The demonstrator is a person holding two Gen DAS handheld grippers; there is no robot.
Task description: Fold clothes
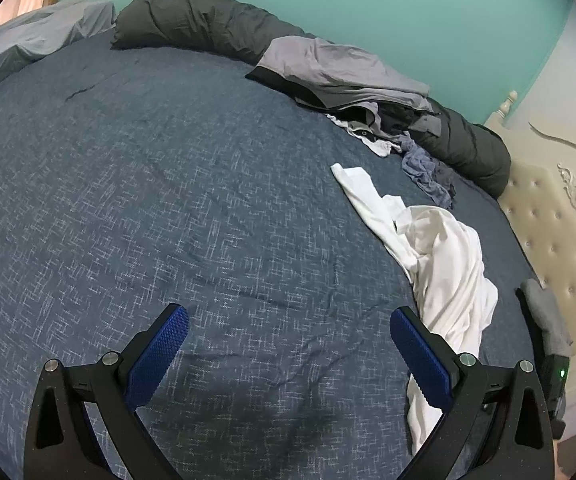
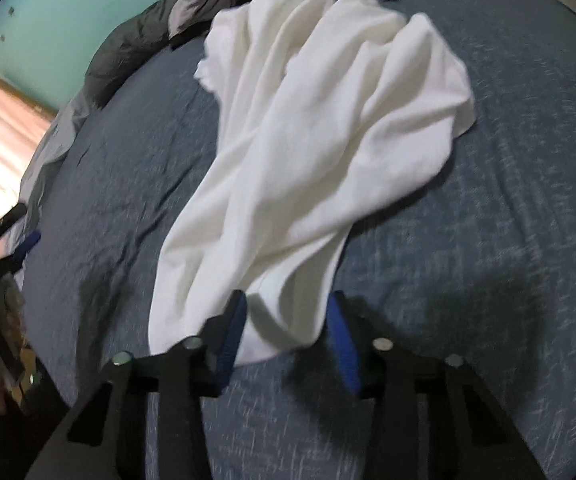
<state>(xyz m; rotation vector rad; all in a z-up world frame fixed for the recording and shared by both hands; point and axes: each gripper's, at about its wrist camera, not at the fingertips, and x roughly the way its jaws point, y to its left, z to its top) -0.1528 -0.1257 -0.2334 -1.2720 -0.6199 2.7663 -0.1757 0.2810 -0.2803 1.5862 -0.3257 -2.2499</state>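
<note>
Blue-sheeted bed is carrying a crumpled white garment near its headboard, right tool partly open, bracketing the near hem, likely to grip it; left tool is hovering wide open, empty.

A white garment lay crumpled and stretched lengthwise across the blue bedspread; more clothes sat heaped beyond it.

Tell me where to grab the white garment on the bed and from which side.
Grip the white garment at its near bunched end, which already lies between the right tool's pads. Come from above at the bed's near edge: the cloth narrows there and lifts off the blue bedspread.
</note>
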